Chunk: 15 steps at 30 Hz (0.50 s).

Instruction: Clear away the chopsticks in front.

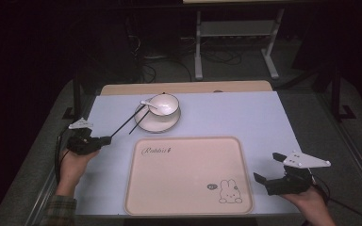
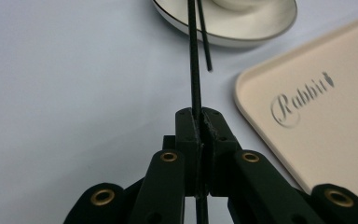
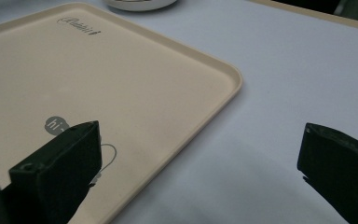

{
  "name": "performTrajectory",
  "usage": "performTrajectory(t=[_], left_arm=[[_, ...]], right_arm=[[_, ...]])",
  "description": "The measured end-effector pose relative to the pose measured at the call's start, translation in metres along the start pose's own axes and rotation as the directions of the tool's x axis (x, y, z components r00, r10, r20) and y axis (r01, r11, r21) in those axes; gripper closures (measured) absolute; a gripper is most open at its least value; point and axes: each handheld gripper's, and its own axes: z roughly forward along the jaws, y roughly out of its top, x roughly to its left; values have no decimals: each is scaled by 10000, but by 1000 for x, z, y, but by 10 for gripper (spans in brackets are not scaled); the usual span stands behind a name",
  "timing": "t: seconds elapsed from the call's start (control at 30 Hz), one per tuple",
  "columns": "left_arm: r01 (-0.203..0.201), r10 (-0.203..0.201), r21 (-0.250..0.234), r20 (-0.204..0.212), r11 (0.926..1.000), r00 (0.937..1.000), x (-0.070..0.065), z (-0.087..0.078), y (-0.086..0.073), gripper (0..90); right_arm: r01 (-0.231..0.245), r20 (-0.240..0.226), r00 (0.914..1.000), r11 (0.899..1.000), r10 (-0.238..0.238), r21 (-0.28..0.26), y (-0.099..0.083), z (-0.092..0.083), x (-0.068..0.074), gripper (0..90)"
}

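My left gripper [image 1: 104, 139] is at the table's left and is shut on the near end of a black chopstick [image 1: 127, 122], which slants up toward the white plate [image 1: 158, 123]. In the left gripper view the chopstick [image 2: 195, 70] runs straight out from my left gripper [image 2: 200, 116]. A second chopstick [image 1: 139, 123] [image 2: 205, 42] leans on the plate's rim [image 2: 261, 32]. A white bowl [image 1: 165, 104] with a white spoon [image 1: 147, 103] stands on the plate. My right gripper [image 1: 268, 167] [image 3: 196, 154] is open beside the tray's right edge, holding nothing.
A beige tray [image 1: 188, 174] [image 2: 317, 116] [image 3: 121, 93] with a rabbit drawing lies at the front middle of the pale mat [image 1: 245, 117]. A wooden table edge [image 1: 188, 87] runs along the back, with dark floor and a desk frame [image 1: 235, 33] beyond.
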Motion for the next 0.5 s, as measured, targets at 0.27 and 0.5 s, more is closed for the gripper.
performTrajectory(t=[0.27,0.5], left_arm=[[-153,149,113,347,9998,9993,-15,-9,-14,853],[-422,410,135,815,9990,9958,-31,-11,-19,853]], right_arm=[[5,1,10000,10000,-5,-3,0,0,0,0],[25,-11,10000,10000,-25,1,0,0,0,0]])
